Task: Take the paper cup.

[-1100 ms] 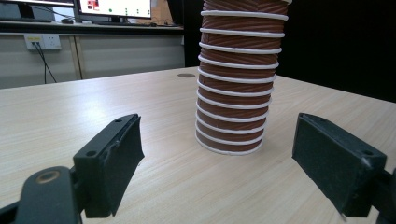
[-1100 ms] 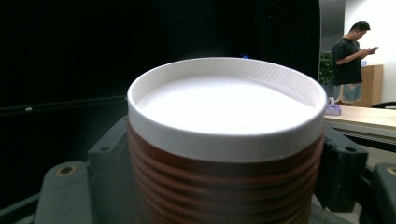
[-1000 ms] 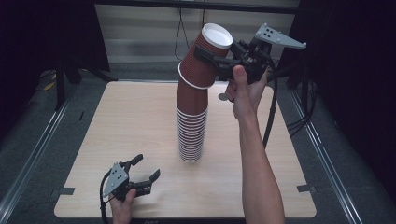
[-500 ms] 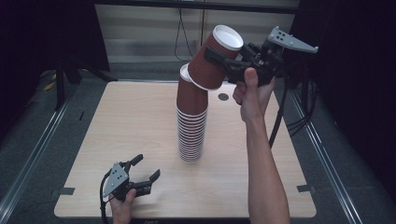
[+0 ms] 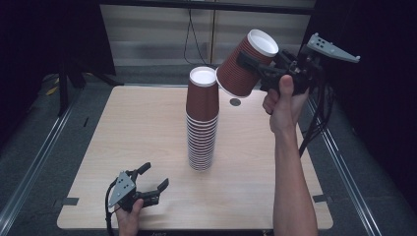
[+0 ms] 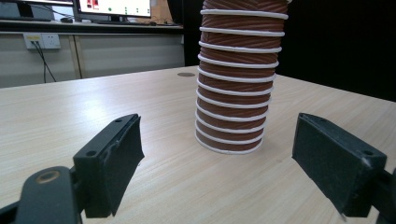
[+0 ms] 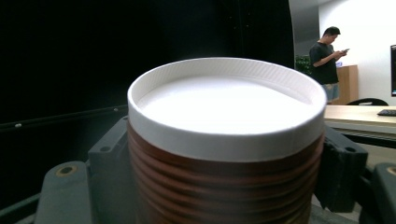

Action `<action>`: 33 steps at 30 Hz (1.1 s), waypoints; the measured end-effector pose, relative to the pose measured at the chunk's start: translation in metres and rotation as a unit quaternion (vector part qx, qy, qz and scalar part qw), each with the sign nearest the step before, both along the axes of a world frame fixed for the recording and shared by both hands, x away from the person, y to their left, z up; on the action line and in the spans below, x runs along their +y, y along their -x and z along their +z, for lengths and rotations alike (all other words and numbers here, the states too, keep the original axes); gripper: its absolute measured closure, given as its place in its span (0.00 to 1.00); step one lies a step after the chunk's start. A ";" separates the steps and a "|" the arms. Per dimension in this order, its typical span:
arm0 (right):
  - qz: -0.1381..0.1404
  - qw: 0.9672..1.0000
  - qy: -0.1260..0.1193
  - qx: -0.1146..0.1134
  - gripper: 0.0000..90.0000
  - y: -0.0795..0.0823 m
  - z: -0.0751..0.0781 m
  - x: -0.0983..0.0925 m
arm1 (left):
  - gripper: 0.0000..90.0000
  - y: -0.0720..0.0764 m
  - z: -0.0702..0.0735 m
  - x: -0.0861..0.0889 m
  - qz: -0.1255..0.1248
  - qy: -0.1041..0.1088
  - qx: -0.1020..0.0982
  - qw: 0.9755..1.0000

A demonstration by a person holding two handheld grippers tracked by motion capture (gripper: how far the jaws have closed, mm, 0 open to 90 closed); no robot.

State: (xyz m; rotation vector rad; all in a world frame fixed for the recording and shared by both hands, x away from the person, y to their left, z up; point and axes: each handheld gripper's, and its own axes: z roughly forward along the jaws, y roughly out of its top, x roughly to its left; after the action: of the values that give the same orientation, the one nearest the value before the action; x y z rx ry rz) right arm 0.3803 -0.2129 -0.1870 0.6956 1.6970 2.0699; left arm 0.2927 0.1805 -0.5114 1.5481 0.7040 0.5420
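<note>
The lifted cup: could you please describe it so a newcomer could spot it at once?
Start at the wooden table and its tall stack of brown cups. Look up and right of the stack's top: the lifted cup is gripped in the right claw, tilted in mid-air rather than stacked.

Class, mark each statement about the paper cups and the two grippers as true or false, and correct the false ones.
1. The right gripper holds one cup clear of the stack. True.
2. The held cup is upright. False: it is tilted, base upward.
3. The left gripper grips the stack. False: its jaws stand apart with nothing between them, near the table's front edge.
4. The stacked cups stand upside down. True.
5. The stack has toppled. False: it stands upright.
</note>
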 end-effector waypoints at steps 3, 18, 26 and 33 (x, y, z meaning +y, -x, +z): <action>-0.006 1.000 0.002 -0.001 0.25 0.003 -0.001 -0.008 | 0.18 0.000 0.000 0.000 0.004 -0.003 -0.001 1.000; -0.041 0.996 0.082 0.024 0.25 0.016 -0.038 -0.026 | 0.18 -0.005 0.001 -0.004 0.010 -0.006 0.030 0.999; -0.046 0.993 0.098 0.045 0.25 0.025 -0.070 -0.029 | 0.18 -0.005 0.003 -0.006 -0.013 -0.006 0.027 1.000; -0.035 0.994 0.092 0.052 0.25 0.033 -0.090 -0.029 | 0.18 -0.004 0.012 -0.012 -0.030 -0.007 0.025 0.999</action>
State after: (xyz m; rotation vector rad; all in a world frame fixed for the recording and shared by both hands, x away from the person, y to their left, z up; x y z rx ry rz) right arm 0.3472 -0.2418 -0.2766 0.8043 1.8635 1.8299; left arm 0.2964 0.1682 -0.4990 1.5958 0.6912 0.4649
